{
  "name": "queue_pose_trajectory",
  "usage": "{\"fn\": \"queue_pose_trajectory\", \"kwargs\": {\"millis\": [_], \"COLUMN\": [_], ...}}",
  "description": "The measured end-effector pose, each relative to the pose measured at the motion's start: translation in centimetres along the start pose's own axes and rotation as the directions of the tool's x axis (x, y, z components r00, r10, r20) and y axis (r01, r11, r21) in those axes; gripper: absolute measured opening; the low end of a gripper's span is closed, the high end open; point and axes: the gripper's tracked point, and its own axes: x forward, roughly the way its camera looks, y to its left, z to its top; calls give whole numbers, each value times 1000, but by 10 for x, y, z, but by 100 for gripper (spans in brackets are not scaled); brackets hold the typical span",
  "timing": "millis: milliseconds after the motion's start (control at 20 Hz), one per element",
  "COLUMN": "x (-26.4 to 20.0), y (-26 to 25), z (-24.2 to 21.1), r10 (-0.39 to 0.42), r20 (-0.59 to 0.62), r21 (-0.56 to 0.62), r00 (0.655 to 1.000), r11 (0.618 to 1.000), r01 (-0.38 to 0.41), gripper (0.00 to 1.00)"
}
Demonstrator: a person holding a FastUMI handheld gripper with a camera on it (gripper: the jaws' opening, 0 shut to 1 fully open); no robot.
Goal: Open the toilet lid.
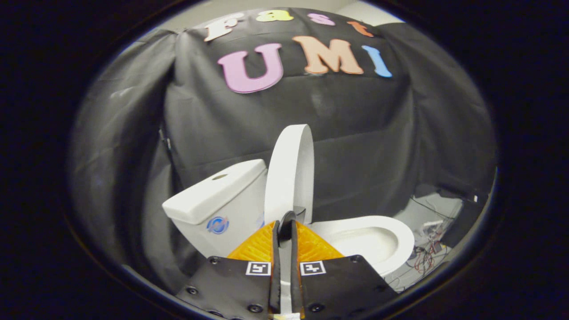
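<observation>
Booth wall (355,133): black cloth, draped in folds, forms the whole backdrop behind the fixture.

Toilet (249,209): white, seen from its side. It stands in front of the cloth, beyond the fingers.

Tank (218,195): sits to the left of the raised lid. Its flat top cover carries a round button recess near the rear. A blue round sticker (217,225) is on the tank's side face, below the cover.

Toilet lid (290,171): raised, standing close to upright, seen nearly edge-on as a tall narrow white oval. Its back faces the tank; whether it touches the tank cannot be told from this angle. Its lower end, at the hinge, meets the finger tips in the view.

Bowl (378,240): to the right of the lid, uncovered, white rim and hollow in plain sight. Whether a separate seat ring lies on the rim cannot be told.

Floor (433,218): pale, to the right of the bowl. Loose wires (426,255), some red, some dark, lie on it beside the bowl.

Gripper (285,231): black body plates at the near end, each with a small square black-and-white marker. Orange ribbed fingers (255,246) run forward from the plates and converge. Jaws: drawn nearly together, only a thin slit between them. A dark rounded part at the tips sits just against the lid's lower end. The slit shows only white toilet surface behind it; nothing is seen pressed between the fingers.
</observation>
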Motion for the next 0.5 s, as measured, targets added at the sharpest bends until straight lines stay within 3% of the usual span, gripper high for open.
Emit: {"fn": "queue_pose_trajectory", "kwargs": {"millis": [300,500], "x": [21,29], "y": [56,74], "z": [-5,-9], "r10": [157,197], "r20": [-49,-73], "r21": [-147,-234], "r00": [986,978], "r11": [976,950], "r01": [-163,-208], "gripper": [9,10]}}
